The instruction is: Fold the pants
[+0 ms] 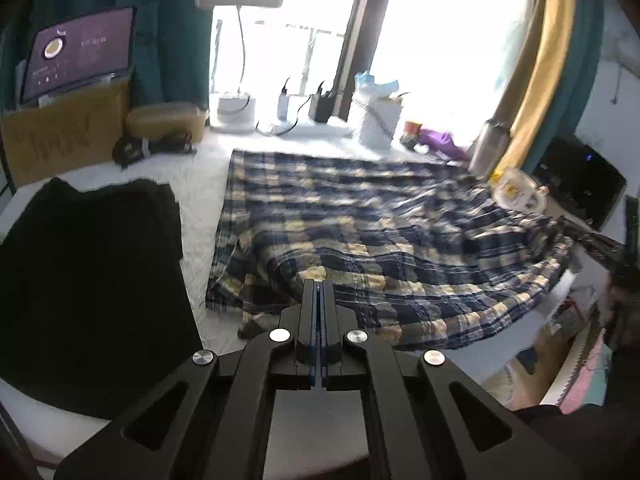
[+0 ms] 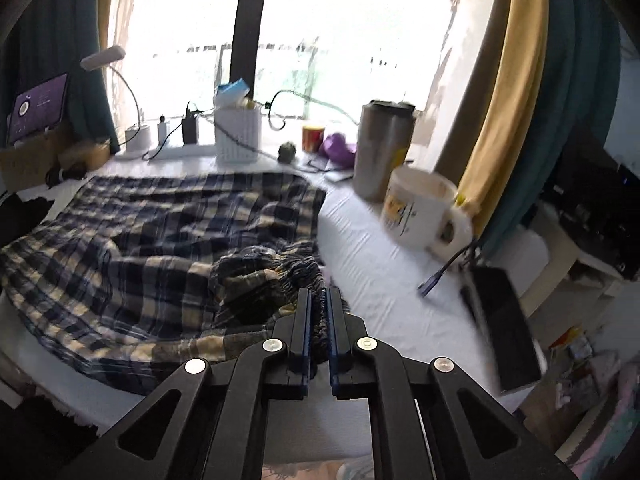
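Note:
Blue, cream and yellow plaid pants point(image 1: 360, 224) lie spread across a white table point(image 1: 200, 200), rumpled toward the near edge. My left gripper point(image 1: 319, 286) is shut at the pants' near hem, its tips on the cloth; the fingers are closed tight on a thin fold of it. In the right wrist view the pants point(image 2: 152, 232) stretch left, with the gathered elastic waistband bunched at the near right. My right gripper point(image 2: 319, 296) is shut on that waistband, cloth filling the gap between the fingers.
A black garment point(image 1: 88, 280) lies left of the pants. A white mug point(image 2: 420, 212), a steel tumbler point(image 2: 382, 148), a white basket point(image 2: 238, 134), a desk lamp point(image 1: 238, 0), chargers and cables line the back and right. A black tablet point(image 2: 504, 324) lies at the right edge.

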